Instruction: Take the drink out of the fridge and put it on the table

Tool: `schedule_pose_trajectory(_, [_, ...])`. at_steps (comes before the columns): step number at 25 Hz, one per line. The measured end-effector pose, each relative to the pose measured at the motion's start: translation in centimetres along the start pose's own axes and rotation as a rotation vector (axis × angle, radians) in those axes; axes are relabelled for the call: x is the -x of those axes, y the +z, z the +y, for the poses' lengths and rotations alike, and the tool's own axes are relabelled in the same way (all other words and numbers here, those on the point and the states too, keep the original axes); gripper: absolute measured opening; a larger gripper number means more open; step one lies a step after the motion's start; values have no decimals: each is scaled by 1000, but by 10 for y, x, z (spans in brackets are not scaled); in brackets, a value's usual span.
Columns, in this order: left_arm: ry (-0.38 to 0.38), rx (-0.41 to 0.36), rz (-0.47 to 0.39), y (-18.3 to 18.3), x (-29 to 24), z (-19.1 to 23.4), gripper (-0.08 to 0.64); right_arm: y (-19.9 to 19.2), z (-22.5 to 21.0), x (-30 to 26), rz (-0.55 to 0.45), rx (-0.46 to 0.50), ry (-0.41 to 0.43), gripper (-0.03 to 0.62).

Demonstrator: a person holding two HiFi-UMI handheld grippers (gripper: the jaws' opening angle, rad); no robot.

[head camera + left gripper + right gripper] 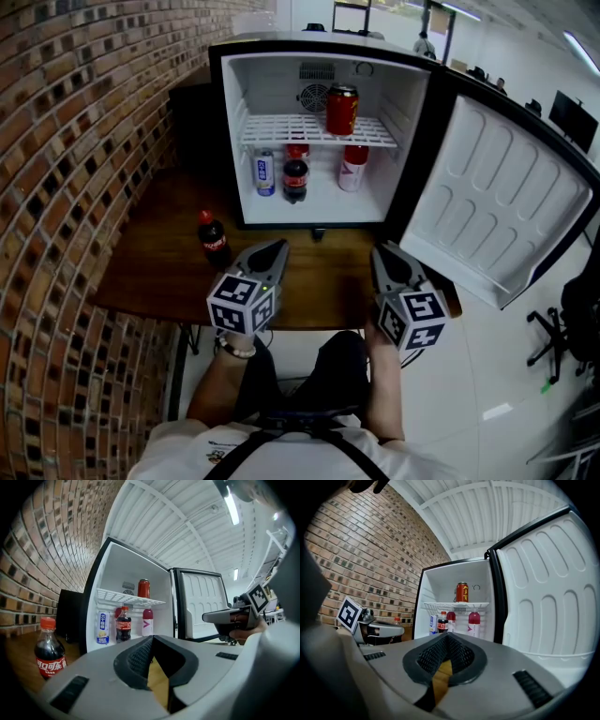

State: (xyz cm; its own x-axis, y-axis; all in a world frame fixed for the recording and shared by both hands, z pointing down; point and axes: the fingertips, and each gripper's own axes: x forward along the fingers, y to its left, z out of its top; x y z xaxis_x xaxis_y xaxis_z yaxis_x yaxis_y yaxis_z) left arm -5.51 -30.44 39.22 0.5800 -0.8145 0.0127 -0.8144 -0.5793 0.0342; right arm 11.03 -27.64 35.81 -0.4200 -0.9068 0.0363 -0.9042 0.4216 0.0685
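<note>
Cola bottle (214,241) stands upright on the bench (155,277), near-left of the open fridge (281,89), so placement looks done. Left hand-held gripper (277,247), just right of it, and right hand-held gripper (382,251): both closed, empty.

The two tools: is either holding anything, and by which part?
Nothing is held. The left tool and right tool are both shut, empty; the cola bottle stands free on the table.

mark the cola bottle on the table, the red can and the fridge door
cola bottle on the table (215,243), head view, red label
red can (341,111), head view, its side
fridge door (502,197), head view, inner liner
</note>
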Motion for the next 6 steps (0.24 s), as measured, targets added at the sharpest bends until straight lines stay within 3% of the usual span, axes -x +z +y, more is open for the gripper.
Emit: schedule_pose_trajectory(6, [-5, -1, -8, 5, -2, 2, 0, 5, -1, -2, -12, 3, 0, 15])
